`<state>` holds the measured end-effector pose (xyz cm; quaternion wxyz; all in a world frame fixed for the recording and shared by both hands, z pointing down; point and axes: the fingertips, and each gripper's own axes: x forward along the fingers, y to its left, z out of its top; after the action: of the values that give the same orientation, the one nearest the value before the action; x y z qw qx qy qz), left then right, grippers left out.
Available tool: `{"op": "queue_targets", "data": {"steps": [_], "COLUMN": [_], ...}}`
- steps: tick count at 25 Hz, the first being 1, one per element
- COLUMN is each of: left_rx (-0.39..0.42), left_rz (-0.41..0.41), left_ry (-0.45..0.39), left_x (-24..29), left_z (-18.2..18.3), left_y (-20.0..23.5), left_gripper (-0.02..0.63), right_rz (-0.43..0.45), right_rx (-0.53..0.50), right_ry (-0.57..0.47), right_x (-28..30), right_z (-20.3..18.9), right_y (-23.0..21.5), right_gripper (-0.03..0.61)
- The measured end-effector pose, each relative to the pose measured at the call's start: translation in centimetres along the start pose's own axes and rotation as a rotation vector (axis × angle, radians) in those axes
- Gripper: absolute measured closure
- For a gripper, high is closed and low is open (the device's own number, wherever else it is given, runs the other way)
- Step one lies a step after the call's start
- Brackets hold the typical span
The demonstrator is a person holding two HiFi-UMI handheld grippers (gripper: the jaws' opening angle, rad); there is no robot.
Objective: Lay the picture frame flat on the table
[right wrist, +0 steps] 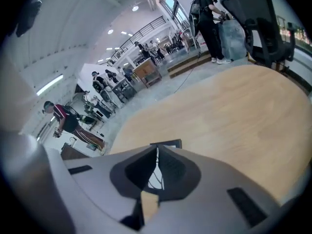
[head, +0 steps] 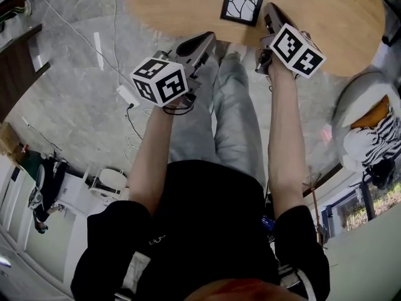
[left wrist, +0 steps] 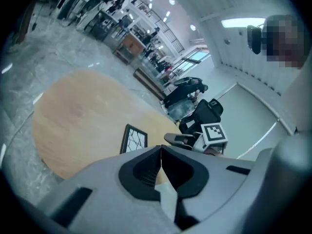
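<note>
**Position.** The picture frame (head: 243, 2) is on the round wooden table (head: 175, 5), on its near part, not far from the near edge. The right gripper (head: 269, 10) has its tip just beside the frame's right edge. I cannot tell whether they touch. The left gripper (head: 203, 41) hangs off the table's near edge, left of the frame and apart from it.

**Claws.** Both are pressed together with nothing between the pads. On the right one, only a thin slit shows at the tips.

**Frame attitude.** Not settled. It looks propped upright or leaning, but no view rules out that it already lies flat.

**Risks (judgement).**
- With closed jaws the right gripper can only push, not hold. If the frame is standing, a push high on its edge would tip it uncontrolled and it could slap down hard.
- A push low on the edge would make it skid over the smooth wood rather than tilt.
- If it falls towards the near side, little table is left there and it could overhang or drop off.
- The left gripper is too far off to catch it.

**Views compared.**
- The head view alone shows both grippers and the frame against the table edge.
- The left gripper view shows the frame (left wrist: 134, 139) obliquely, as a narrow shape, with the right gripper (left wrist: 180, 139) close on its right.
- The right gripper view shows only the frame's top bar (right wrist: 168, 144) above the jaw tips and its line pattern through the slit. The frame therefore sits straight ahead of that gripper.
</note>
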<state>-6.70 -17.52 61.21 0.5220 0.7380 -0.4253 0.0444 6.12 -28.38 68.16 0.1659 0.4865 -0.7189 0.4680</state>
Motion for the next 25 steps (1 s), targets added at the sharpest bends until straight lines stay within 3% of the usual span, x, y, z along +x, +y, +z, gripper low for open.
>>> {"op": "queue_targets", "data": {"steps": [4, 7, 9, 12, 15, 18, 21, 25], "left_rx": [0.157, 0.173, 0.207, 0.343, 0.443, 0.548, 0.580, 0.638], "left_rz": [0.062, 0.120, 0.095, 0.092, 0.142, 0.155, 0.134, 0.136], "left_ry": [-0.092, -0.213, -0.284, -0.398, -0.471, -0.508, -0.591, -0.645], "left_x": [-1.4, -3.5, -4.7, -6.5, -8.9, -11.0, -13.1, -15.2], "left_z": [6.2, 11.5, 14.7, 19.5, 21.8, 24.2, 26.8, 28.4], "left_y": [-4.1, -6.7, -10.2, -16.0, -20.3, -23.8, -27.1, -29.5], "left_gripper": [0.603, 0.603, 0.603, 0.603, 0.603, 0.603, 0.603, 0.603], "right_rz": [0.032, 0.087, 0.103, 0.129, 0.078, 0.046, 0.045, -0.024], "right_rx": [-0.006, -0.063, -0.111, -0.163, -0.268, -0.275, -0.321, -0.487], "right_ry": [-0.097, -0.201, -0.281, -0.444, -0.485, -0.541, -0.620, -0.685], "right_x": [-6.0, -10.4, -13.6, -19.0, -24.1, -27.9, -31.0, -33.5], "right_z": [3.8, 8.3, 11.8, 17.9, 20.1, 21.7, 24.6, 26.6], "right_y": [3.0, 6.5, 8.5, 11.3, 12.8, 13.7, 15.4, 18.7], "right_gripper": [0.565, 0.565, 0.566, 0.566, 0.568, 0.568, 0.567, 0.568]}}
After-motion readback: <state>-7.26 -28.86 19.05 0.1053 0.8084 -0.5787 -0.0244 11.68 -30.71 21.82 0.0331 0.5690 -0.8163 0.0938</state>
